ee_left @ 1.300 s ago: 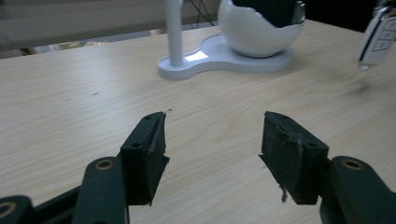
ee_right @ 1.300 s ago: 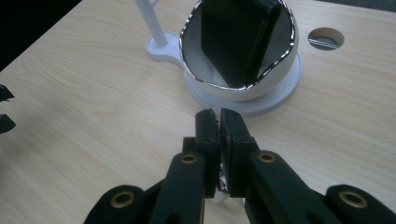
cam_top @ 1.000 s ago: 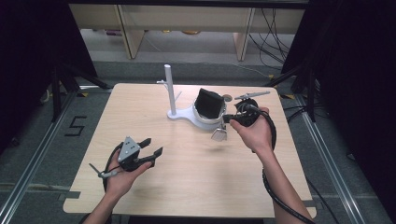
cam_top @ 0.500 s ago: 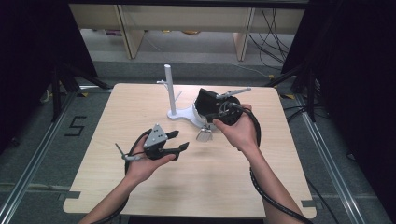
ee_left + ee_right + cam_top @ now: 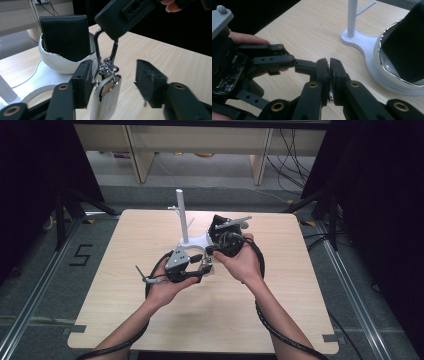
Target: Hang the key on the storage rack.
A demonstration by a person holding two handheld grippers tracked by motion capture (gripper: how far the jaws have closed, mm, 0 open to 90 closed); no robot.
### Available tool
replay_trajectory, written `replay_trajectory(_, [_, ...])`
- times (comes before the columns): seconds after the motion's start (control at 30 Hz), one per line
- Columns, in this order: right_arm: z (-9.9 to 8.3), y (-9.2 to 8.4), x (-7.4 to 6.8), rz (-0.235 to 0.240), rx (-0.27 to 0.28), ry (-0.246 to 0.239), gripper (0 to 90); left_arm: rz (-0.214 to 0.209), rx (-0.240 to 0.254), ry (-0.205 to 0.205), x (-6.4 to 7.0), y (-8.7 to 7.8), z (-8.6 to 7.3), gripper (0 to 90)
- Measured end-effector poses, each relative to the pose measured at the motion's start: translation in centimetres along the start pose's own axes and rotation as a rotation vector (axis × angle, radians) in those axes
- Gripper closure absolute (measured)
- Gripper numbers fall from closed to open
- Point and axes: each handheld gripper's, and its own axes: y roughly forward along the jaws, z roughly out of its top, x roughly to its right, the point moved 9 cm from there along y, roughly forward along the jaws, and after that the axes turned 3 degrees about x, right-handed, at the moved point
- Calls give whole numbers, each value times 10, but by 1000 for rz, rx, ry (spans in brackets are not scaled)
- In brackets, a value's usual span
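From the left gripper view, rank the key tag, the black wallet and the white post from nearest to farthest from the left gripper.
1. Key tag: between the left gripper jaws, hanging from the right gripper.
2. Black wallet: behind, upper left, standing in the white bowl.
3. White post: farthest in the high view.

You get the whole table (image 5: 280,320) from above, looking forward and down. Each gripper camera sits close, looking along its jaws; all three share the white stand (image 5: 192,241) (image 5: 53,63) (image 5: 372,60).

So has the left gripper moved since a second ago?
Yes. The left gripper has travelled up-right across the table, toward the white stand, jaws just been closing around the hanging keyring.
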Motion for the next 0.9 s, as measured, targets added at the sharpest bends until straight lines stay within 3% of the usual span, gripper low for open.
replay_trajectory(0.07, [3,4,-2,31,23,-56,875,11,12,-4,-2,0,1,505])
replay_trajectory(0.13, [0,5,-5,8,-7,-9,875,11,15,-3,-4,-1,2,528])
replay_trajectory(0.23, [0,7,-9,21,-6,-8,875,19,4,4,-5,-1,0,575])
replay_trajectory(0.27, [3,9,-10,47,19,-50,875,20,3,4,-6,-1,0,593])
replay_trajectory(0.3, [3,9,-11,51,20,-52,874,21,5,2,-6,-1,0,610])
replay_trajectory(0.33, [2,9,-14,48,5,-17,874,23,4,0,-7,-2,0,628])
replay_trajectory(0.37, [3,10,-13,53,20,-48,875,25,3,1,-7,-2,0,649])
replay_trajectory(0.77, [2,8,-15,77,8,-45,874,51,10,27,-12,-9,1,704])
replay_trajectory(0.9, [4,9,-16,87,29,-56,873,64,7,31,-13,-11,2,707])
